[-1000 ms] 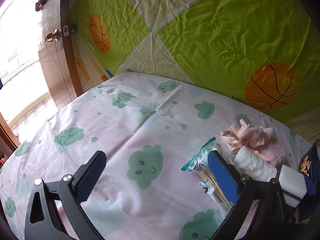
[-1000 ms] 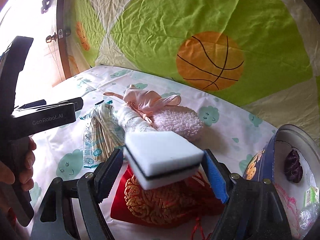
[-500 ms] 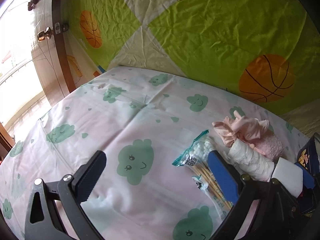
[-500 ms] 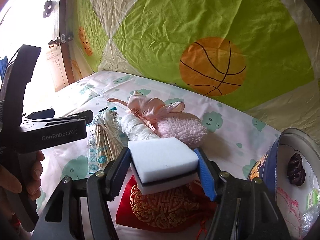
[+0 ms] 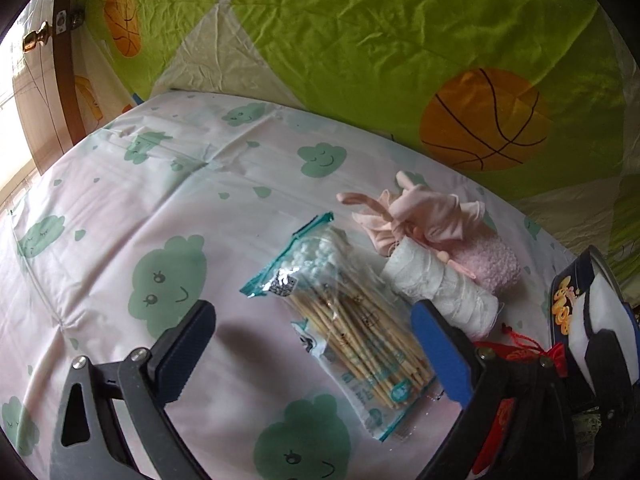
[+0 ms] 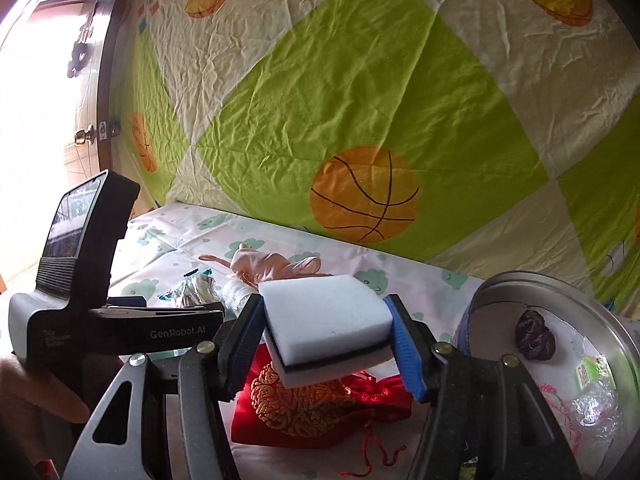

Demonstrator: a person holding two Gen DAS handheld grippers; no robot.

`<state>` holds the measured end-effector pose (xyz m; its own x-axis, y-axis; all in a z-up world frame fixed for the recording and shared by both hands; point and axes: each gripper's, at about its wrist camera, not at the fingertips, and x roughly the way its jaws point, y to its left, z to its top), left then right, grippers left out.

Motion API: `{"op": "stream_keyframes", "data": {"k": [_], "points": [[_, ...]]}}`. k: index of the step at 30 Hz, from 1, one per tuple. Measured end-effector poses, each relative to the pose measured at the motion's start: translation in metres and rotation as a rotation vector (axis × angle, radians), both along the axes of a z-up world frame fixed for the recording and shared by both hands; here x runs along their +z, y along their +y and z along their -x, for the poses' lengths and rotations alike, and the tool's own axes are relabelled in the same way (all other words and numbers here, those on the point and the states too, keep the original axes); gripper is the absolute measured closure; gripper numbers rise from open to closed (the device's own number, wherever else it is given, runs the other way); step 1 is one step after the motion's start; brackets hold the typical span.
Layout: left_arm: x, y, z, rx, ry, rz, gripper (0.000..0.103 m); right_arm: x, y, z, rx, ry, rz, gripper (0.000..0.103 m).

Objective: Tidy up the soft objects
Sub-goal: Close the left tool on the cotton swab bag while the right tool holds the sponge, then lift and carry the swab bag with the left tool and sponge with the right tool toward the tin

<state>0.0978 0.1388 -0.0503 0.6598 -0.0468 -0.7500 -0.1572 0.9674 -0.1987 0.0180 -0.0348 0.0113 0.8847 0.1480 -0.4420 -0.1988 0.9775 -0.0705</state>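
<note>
Right gripper (image 6: 326,344), closed on the white sponge (image 6: 326,320), holds it level above the red pouch (image 6: 316,404), long axis spanning the jaws; earlier the sponge sat lower and loosely between wider jaws. Left gripper (image 5: 316,344), spread wide and empty, has shifted toward the cotton-swab bag (image 5: 348,320), which lies diagonally on the sheet (image 5: 120,208).

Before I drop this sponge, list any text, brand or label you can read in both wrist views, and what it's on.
"GenRobot.AI": side of the left gripper.
Small grey lines beside it: too blurred.
Cotton swab bag label and code patch: too small.
Blue tin yellow lettering: unreadable.
White sponge in the right gripper: none.
</note>
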Motion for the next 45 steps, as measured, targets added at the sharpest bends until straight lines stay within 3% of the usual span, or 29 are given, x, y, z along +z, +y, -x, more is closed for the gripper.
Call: {"op": "stream_keyframes", "data": {"k": [6,12,14,20,25,33,38,41,45], "points": [[-0.002,-0.005,-0.008,-0.013,0.017,0.0,0.004,-0.001,-0.013,0.012,-0.042,0.011,-0.036,0.041],[-0.004,-0.016,-0.013,-0.016,0.051,-0.072,0.005,-0.005,-0.015,0.014,-0.057,0.031,-0.051,0.04],[-0.004,-0.017,-0.013,-0.022,0.054,-0.082,0.022,-0.006,-0.016,0.014,-0.059,0.037,-0.06,0.04],[-0.001,-0.016,-0.009,-0.028,0.025,-0.076,0.057,-0.008,-0.02,0.019,-0.072,0.044,-0.085,0.04],[0.001,-0.01,-0.004,-0.049,0.005,-0.03,0.068,-0.007,-0.019,0.023,-0.075,0.035,-0.088,0.04],[0.029,0.005,0.017,-0.026,-0.146,-0.027,0.069,-0.004,-0.024,0.029,-0.086,-0.002,-0.111,0.04],[0.039,0.001,0.026,-0.048,-0.232,-0.033,0.069,0.003,-0.024,0.042,-0.127,-0.101,-0.083,0.04],[0.045,-0.008,0.034,-0.048,-0.286,-0.092,0.069,0.006,-0.021,0.046,-0.132,-0.135,-0.066,0.04],[0.053,-0.02,0.044,-0.019,-0.368,-0.244,0.069,0.006,-0.016,0.049,-0.114,-0.148,-0.048,0.04]]}}
